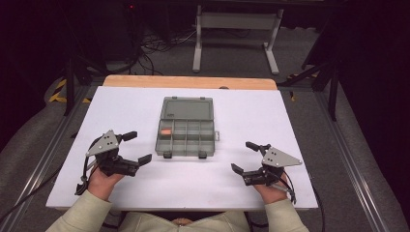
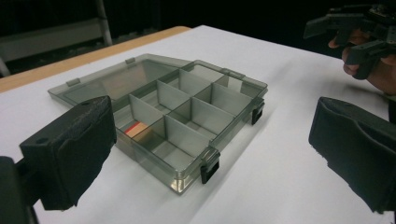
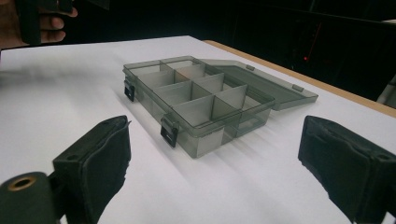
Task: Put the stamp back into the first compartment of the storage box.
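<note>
A grey see-through compartment box [image 1: 186,139] lies open at the middle of the white table [image 1: 121,108], its lid [image 1: 187,108] folded flat behind it. One small orange piece [image 1: 166,132] sits in the far left compartment, and the left gripper view shows the orange piece [image 2: 135,129] behind a divider. My left gripper [image 1: 137,147] rests open on the table left of the box, holding nothing. My right gripper [image 1: 244,156] rests open to the right of the box, also holding nothing. Both point inward at the box [image 2: 187,116] [image 3: 201,100].
Two black latches [image 1: 168,155] [image 1: 202,155] hang at the box's front edge. A wooden strip [image 1: 188,81] borders the table's far side. Beyond it stand a white frame [image 1: 237,21] and cables on the floor. Metal rails run along both table sides.
</note>
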